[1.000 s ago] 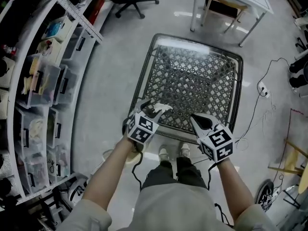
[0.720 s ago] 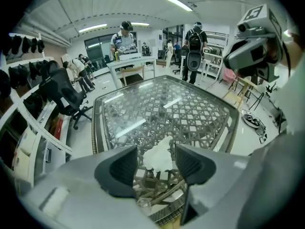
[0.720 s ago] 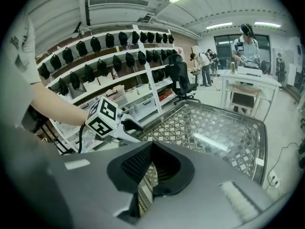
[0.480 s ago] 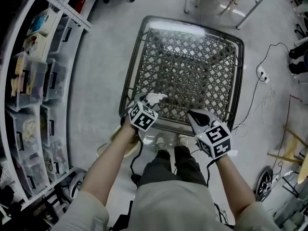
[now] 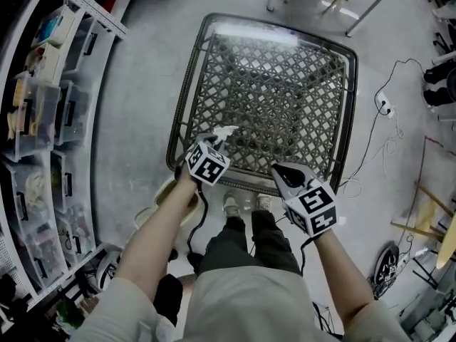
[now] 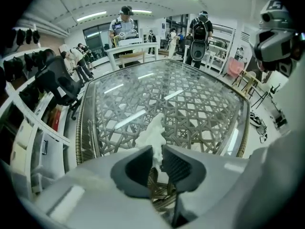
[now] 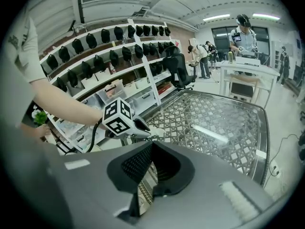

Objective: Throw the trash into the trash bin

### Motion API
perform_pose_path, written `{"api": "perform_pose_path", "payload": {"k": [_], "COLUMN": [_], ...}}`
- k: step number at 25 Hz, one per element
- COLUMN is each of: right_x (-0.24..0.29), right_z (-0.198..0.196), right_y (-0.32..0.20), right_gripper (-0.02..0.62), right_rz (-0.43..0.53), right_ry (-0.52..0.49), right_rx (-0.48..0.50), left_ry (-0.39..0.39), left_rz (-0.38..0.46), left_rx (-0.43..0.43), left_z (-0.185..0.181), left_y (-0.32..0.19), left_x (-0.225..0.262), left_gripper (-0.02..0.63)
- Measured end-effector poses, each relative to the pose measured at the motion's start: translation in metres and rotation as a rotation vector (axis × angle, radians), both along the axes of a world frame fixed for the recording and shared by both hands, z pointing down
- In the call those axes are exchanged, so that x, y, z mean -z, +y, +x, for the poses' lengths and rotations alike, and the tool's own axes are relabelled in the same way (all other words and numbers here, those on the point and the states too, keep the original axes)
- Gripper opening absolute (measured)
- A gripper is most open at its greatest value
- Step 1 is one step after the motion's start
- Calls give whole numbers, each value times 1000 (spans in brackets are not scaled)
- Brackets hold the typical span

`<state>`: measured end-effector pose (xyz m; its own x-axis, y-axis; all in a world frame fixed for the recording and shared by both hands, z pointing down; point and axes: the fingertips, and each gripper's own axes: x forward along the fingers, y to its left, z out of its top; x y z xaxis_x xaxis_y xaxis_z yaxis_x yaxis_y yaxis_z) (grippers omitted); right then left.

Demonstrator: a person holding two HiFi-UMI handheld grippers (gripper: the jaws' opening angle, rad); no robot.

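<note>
Spotter: Tissue status, please?

Operator: I have the crumpled white tissue (image 6: 153,131) pinched in my left gripper (image 6: 157,152). Its jaws have just been closing. Now the 2 pads press on the tissue's lower end, and the rest sticks up past the tips.

Spotter: Where is that over the table?

Operator: From my head view, it hangs at 7 o'clock of the glass-topped wicker table (image 5: 285,70), just inside the near rim. I cannot tell whether the tissue touches the glass.

Spotter: And the right side?

Operator: My right gripper (image 7: 150,146) has its jaws fully together with nothing between them. It sits at 5 o'clock of the table, by the near rim, apart from the left gripper.

Spotter: Anything else around you?

Operator: Shelving with clear storage bins (image 5: 34,112) runs along 9 o'clock of the head view. My 2 shoes (image 5: 229,204) show on the floor at 6 o'clock, just below the table's near rim.
</note>
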<state>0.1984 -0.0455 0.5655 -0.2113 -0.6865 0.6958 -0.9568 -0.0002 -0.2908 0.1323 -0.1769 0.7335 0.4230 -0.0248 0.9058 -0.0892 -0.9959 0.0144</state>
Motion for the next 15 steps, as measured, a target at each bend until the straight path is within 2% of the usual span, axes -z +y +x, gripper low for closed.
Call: {"api": "perform_pose_path", "payload": {"k": [3,9,15], "right_x": [3,25,50], "right_z": [2,9,11], "right_y": [2,1,-9], "right_gripper": [5,5,5], "right_rz": [5,43,95], "right_ry": [4,24,32], "right_rx": [-3,3,32], "left_ry": [50,143,213], "left_rz": [6,33,72], "left_rx": [8,58,157], "left_z": [5,8,-15], "left_y": [3,1,-3], "left_x": [15,68,123], "left_gripper": [44,38,38]}}
